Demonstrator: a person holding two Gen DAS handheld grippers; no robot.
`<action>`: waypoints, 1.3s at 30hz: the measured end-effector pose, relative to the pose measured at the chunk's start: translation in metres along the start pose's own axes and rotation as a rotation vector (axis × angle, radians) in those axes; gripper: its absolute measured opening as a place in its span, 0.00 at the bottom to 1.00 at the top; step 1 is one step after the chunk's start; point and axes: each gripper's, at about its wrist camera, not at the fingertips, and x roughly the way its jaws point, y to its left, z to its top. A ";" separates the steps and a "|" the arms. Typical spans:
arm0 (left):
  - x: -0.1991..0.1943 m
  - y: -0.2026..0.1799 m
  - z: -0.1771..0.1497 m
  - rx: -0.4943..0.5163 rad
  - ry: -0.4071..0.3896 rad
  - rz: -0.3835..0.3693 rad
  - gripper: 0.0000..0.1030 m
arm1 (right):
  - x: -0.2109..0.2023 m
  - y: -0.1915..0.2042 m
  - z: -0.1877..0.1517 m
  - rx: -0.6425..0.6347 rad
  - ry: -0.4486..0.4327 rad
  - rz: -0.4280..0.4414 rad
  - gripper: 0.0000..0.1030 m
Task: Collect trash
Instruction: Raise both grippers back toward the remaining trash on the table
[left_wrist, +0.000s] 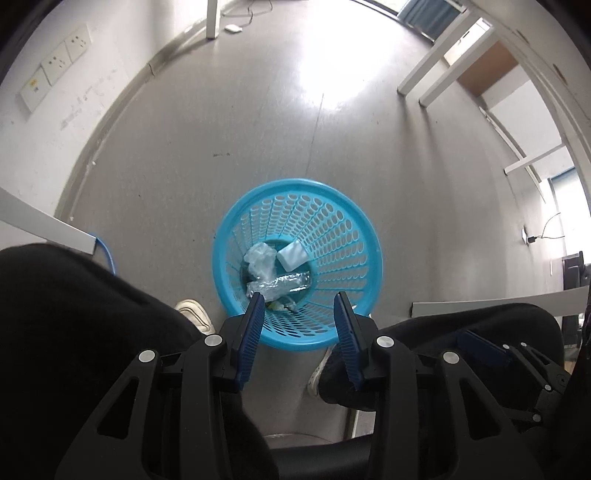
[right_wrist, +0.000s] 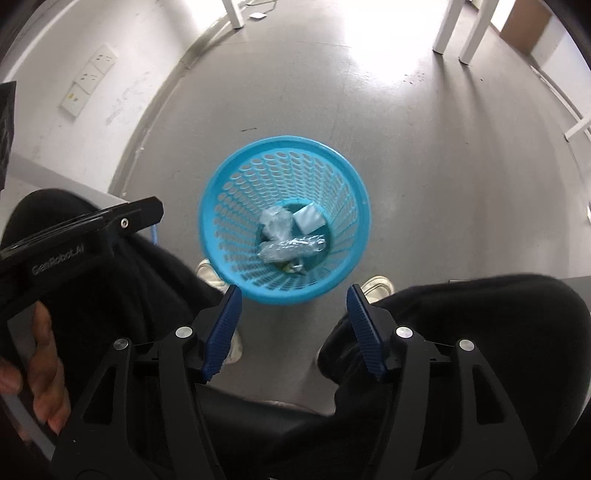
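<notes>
A round blue mesh wastebasket (left_wrist: 334, 229) stands on the grey floor, seen from above in both wrist views. At its bottom lie crumpled clear plastic (left_wrist: 260, 258), a pale flat packet (left_wrist: 293, 254) and a crushed clear wrapper (left_wrist: 286, 284). My left gripper (left_wrist: 299, 295) hangs over the basket's near rim, open, with nothing between its blue pads. In the right wrist view the basket (right_wrist: 284, 142) holds the same plastic (right_wrist: 275, 223) and packet (right_wrist: 308, 218). My right gripper (right_wrist: 293, 288) is open and empty just short of the near rim.
The person's black-clad knees (left_wrist: 74, 314) flank the basket, with light shoes (right_wrist: 376, 286) on the floor beside it. A hand (right_wrist: 44, 354) holds the left gripper's body. White table legs (left_wrist: 424, 74), wall sockets (left_wrist: 55, 62) and a blue cable (left_wrist: 107, 251) lie around.
</notes>
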 end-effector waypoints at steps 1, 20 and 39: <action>-0.004 0.000 -0.003 0.001 -0.011 0.007 0.38 | -0.005 -0.001 -0.003 -0.002 -0.007 -0.004 0.55; -0.099 -0.014 -0.060 0.122 -0.160 -0.013 0.47 | -0.102 -0.002 -0.054 -0.066 -0.227 0.015 0.67; -0.235 -0.014 -0.090 0.209 -0.495 -0.064 0.76 | -0.227 0.003 -0.100 -0.103 -0.517 0.107 0.79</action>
